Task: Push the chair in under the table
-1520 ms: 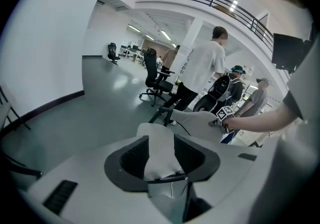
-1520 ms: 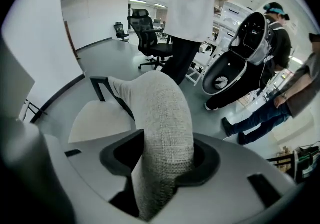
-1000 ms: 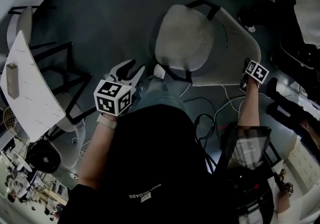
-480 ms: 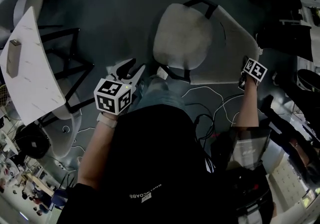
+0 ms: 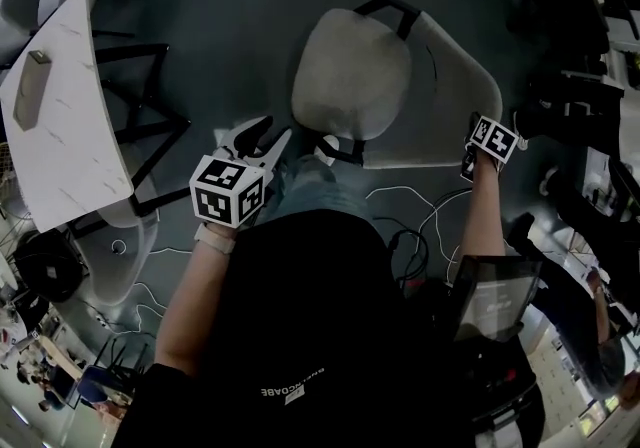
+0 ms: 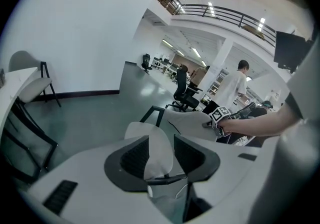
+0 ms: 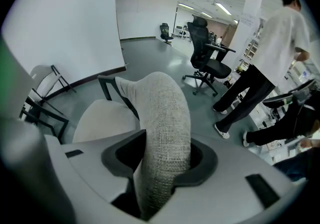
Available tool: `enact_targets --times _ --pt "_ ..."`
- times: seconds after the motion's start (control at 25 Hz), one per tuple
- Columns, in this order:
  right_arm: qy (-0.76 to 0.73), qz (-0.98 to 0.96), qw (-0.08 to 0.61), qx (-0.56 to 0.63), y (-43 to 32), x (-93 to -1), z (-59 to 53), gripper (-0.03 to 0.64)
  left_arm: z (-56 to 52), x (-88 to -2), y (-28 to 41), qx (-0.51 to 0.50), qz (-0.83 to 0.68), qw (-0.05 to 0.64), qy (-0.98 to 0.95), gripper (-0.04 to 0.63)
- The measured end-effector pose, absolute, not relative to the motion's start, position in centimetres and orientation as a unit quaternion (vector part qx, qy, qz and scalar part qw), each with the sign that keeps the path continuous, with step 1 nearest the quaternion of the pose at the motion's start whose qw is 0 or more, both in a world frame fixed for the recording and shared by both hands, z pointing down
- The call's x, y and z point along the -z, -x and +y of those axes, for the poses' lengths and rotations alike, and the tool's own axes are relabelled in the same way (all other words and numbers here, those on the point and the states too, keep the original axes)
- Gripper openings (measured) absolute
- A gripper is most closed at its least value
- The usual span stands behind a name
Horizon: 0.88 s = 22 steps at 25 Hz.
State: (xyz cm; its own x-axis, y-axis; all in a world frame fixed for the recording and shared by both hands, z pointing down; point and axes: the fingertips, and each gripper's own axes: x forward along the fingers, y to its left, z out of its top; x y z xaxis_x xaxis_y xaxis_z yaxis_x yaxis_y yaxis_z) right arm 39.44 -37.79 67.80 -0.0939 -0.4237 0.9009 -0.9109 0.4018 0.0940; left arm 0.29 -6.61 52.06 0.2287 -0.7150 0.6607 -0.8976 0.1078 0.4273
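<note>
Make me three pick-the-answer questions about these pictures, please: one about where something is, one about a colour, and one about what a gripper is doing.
1. In the head view, where is the white flat-topped table?
A) left of the chair
B) right of the chair
C) on top of the chair

2. What colour is the padded fabric chair?
A) red
B) light grey
C) blue

3. How is the left gripper?
A) shut on a cup
B) clamped on the table edge
C) open and empty

Answers:
1 A: the table sits at the picture's left side, apart from the chair.
2 B: its fabric is pale grey all over.
3 C: in the left gripper view its jaws stand apart with nothing held between them.
</note>
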Motion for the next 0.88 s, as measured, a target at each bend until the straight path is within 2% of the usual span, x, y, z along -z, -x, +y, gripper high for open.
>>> enact_targets --times 0.44,0.88 --pt "-0.454 -0.715 0.470 -0.247 -29.6 -67.6 -37.3 0.149 -4.5 -51.8 4.4 -0.077 -0.646 0.425 -0.629 0.141" --pt "-0.420 -0.741 0.471 -0.230 -23.1 -67.0 -37.2 0.136 -1.4 -51.9 6.9 -0.054 -0.678 0.427 -0.596 0.141"
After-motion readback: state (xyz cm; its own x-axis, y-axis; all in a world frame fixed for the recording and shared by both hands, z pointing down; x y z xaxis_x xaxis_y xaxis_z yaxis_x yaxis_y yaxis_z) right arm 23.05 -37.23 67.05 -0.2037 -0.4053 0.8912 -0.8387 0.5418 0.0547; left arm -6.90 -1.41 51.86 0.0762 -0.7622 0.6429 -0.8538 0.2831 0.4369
